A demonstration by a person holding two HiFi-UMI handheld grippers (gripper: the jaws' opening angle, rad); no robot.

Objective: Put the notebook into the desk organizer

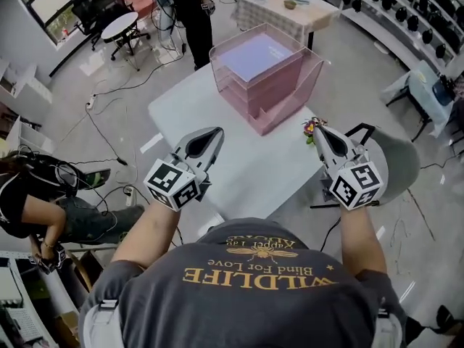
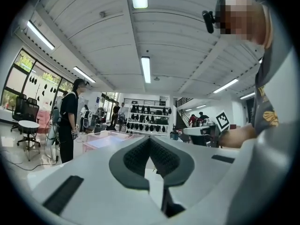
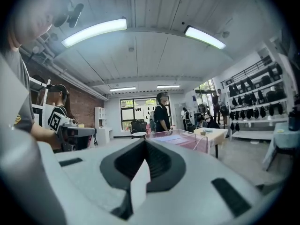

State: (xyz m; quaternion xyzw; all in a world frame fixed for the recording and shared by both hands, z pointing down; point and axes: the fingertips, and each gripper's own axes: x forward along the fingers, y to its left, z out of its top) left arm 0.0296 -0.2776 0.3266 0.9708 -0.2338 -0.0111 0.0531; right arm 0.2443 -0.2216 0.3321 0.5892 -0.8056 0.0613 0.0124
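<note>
A pink see-through desk organizer stands at the far side of the white table. A pale purple notebook lies flat in its top tier. My left gripper hovers over the table's near left part, shut and empty, short of the organizer. My right gripper is at the table's right edge, also shut with nothing in it. In the left gripper view the jaws meet, with the organizer ahead to the left. In the right gripper view the jaws meet, with the organizer ahead.
A small bunch of flowers sits at the table's right edge by my right gripper. A grey chair stands to the right. One person stands behind the table and another crouches at the left. Cables run across the floor.
</note>
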